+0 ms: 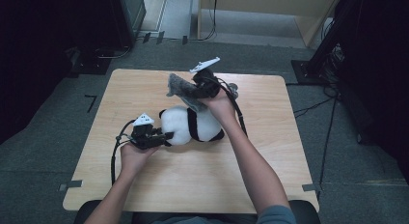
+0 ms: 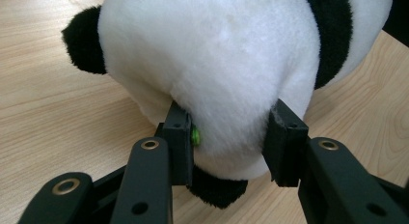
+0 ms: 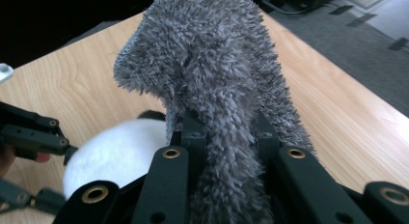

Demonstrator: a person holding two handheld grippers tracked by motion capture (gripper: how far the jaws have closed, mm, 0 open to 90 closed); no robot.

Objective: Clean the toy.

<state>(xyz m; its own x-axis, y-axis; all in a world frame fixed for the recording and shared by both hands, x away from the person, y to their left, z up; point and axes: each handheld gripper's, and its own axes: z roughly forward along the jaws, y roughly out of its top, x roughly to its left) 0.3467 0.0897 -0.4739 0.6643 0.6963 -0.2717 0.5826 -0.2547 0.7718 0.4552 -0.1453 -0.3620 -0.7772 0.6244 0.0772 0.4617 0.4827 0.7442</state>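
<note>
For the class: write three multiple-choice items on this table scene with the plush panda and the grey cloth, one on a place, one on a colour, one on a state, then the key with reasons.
1. Where does the black-and-white plush panda lie?
A. on the light wooden table
B. on the floor
C. on a chair

2. What colour is the shaggy cloth in the right gripper?
A. red
B. grey
C. yellow

3. How do the jaws of the left gripper stand?
A. wide open, away from the panda
B. shut on the table edge
C. pressed into the panda's white fur

Key: 1 A, the high view shows it resting on the tabletop; 2 B, the fibres are grey in the right gripper view; 3 C, both pads dent the fur.
</note>
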